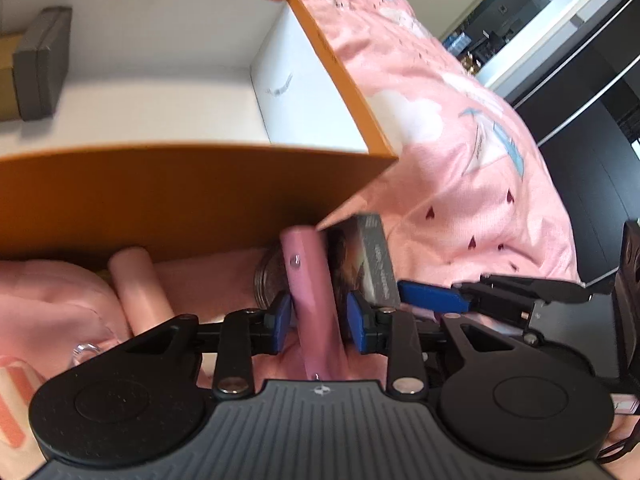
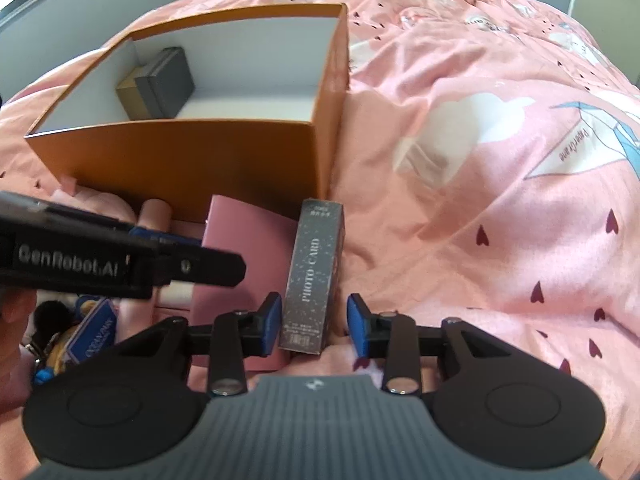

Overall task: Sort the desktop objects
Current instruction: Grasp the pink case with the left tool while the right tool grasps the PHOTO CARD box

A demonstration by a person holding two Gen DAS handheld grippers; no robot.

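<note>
My left gripper (image 1: 320,318) is shut on the spine of a pink binder (image 1: 308,280), which stands on edge against the front of an orange box (image 1: 160,196). In the right wrist view the binder's (image 2: 240,248) cover faces me, under the left gripper's black arm (image 2: 120,264). My right gripper (image 2: 316,322) is open around a dark "PHOTO CARD" box (image 2: 314,276). The left pad is close against the box and a gap shows at the right pad. This card box (image 1: 376,260) stands just right of the binder. The orange box (image 2: 172,152) holds a grey case (image 2: 168,82) and a tan box (image 2: 128,90).
Everything lies on a rumpled pink bedspread (image 2: 480,200). A pink cylinder (image 1: 136,292) and a round metal tin (image 1: 266,276) lie by the orange box's front wall. Small clutter, a blue card (image 2: 94,334) and a black pompom (image 2: 52,312), lies at the left beside a hand (image 2: 12,320).
</note>
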